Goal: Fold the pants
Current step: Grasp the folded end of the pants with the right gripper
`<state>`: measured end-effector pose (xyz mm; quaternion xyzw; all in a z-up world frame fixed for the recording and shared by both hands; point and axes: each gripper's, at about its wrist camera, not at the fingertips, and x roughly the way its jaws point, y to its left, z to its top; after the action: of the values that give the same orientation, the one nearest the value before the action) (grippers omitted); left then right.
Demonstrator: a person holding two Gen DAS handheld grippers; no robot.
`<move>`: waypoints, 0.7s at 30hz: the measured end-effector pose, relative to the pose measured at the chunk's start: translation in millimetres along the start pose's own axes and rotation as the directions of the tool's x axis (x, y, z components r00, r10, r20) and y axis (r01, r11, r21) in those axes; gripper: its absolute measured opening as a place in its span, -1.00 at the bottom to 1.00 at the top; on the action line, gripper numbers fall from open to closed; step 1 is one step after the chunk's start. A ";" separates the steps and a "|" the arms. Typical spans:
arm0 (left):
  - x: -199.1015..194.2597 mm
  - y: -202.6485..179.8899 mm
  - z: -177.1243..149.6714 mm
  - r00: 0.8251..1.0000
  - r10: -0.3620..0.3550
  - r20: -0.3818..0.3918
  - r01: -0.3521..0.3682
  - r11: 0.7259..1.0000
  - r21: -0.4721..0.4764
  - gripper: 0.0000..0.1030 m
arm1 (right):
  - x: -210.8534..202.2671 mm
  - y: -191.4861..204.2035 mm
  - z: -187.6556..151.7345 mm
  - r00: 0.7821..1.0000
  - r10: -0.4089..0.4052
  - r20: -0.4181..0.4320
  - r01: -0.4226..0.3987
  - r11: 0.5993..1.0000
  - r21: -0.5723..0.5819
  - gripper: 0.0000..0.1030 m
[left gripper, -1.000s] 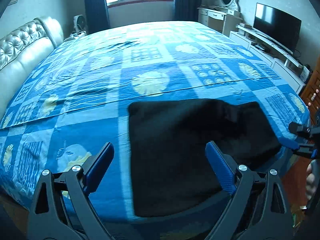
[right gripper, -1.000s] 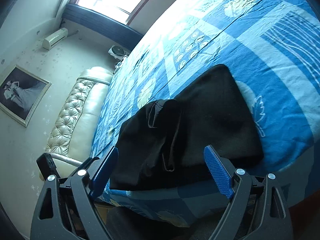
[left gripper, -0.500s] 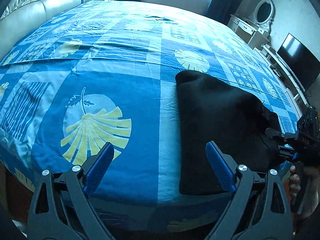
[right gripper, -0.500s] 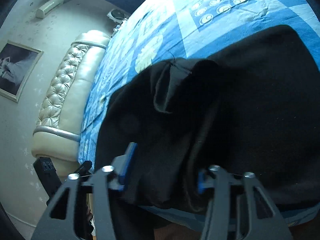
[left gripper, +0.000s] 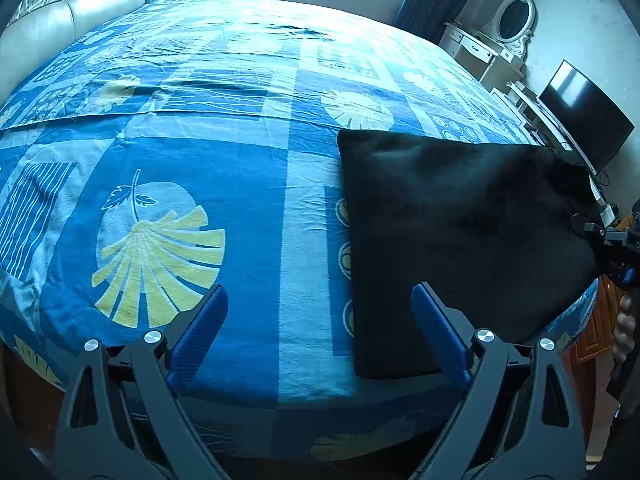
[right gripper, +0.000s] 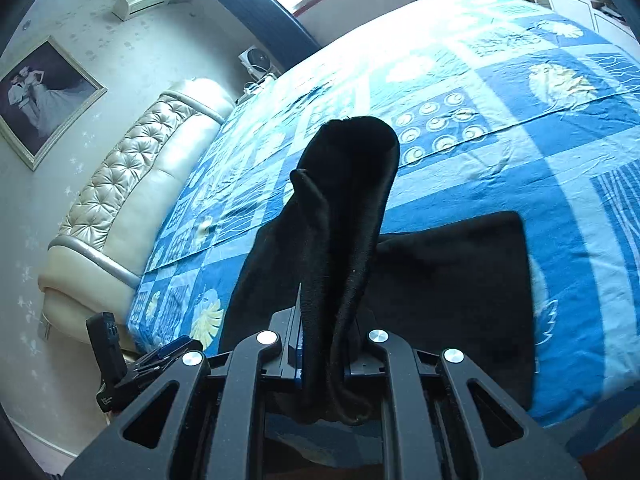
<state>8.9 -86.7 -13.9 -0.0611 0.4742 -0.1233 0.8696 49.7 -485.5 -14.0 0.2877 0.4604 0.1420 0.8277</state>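
Tongs first: my right gripper (right gripper: 326,354) is clamped on a bunched edge of the black pants (right gripper: 452,280), its blue pads pressed against the cloth from both sides. That pinched fold rises straight ahead of the jaws as a dark upright flap, with a loose end hanging down between the arms. Beyond and to the right of it, the remaining cloth lies flat on the blue patterned bedspread (right gripper: 500,92).

My left gripper (left gripper: 320,328) stands wide open and holds nothing; its blue fingers (left gripper: 198,330) hover over the near edge of the bedspread (left gripper: 224,184). The pants (left gripper: 460,220) lie just ahead of my right-hand finger, a dark folded slab whose near corner sits beside that pad. At their far right edge my other gripper (left gripper: 610,240) bites the cloth. Farther off are the tufted headboard (right gripper: 132,184), a television (left gripper: 584,120) and an oval mirror (left gripper: 514,14).
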 end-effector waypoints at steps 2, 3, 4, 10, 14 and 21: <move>4.9 -9.4 -1.6 1.000 -0.005 -0.010 0.005 1.000 0.016 0.80 | -4.0 -15.9 -0.5 0.999 -0.033 -0.001 0.033 0.999 0.018 -0.75; 7.4 -14.7 -2.6 1.000 -0.004 -0.015 0.005 1.000 0.026 0.80 | -3.7 -24.4 -1.3 0.999 -0.049 -0.004 0.049 0.998 0.029 -0.75; 10.2 -19.9 -3.8 1.000 -0.003 -0.019 0.004 0.999 0.038 0.80 | -4.3 -33.3 -2.8 0.998 -0.063 -0.005 0.063 0.997 0.042 -0.75; 25.7 -34.7 -12.4 0.999 0.013 -0.049 -0.009 0.996 0.085 0.80 | 11.0 -83.3 -18.3 0.994 -0.098 -0.049 0.104 0.985 0.135 -0.75; 30.6 -32.1 -14.8 0.998 0.009 -0.060 -0.005 0.997 0.074 0.81 | 16.2 -100.0 -24.4 0.997 -0.062 -0.042 0.069 0.980 0.184 -0.75; 35.4 -31.6 -17.1 0.998 0.018 -0.062 -0.013 0.996 0.083 0.86 | 21.1 -109.6 -27.2 0.999 -0.017 -0.041 0.026 0.974 0.227 -0.73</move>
<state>8.0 -126.6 -44.7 -0.0177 0.4962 -0.1377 0.8570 34.8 -552.7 -106.1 0.3729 0.4925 0.0850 0.7818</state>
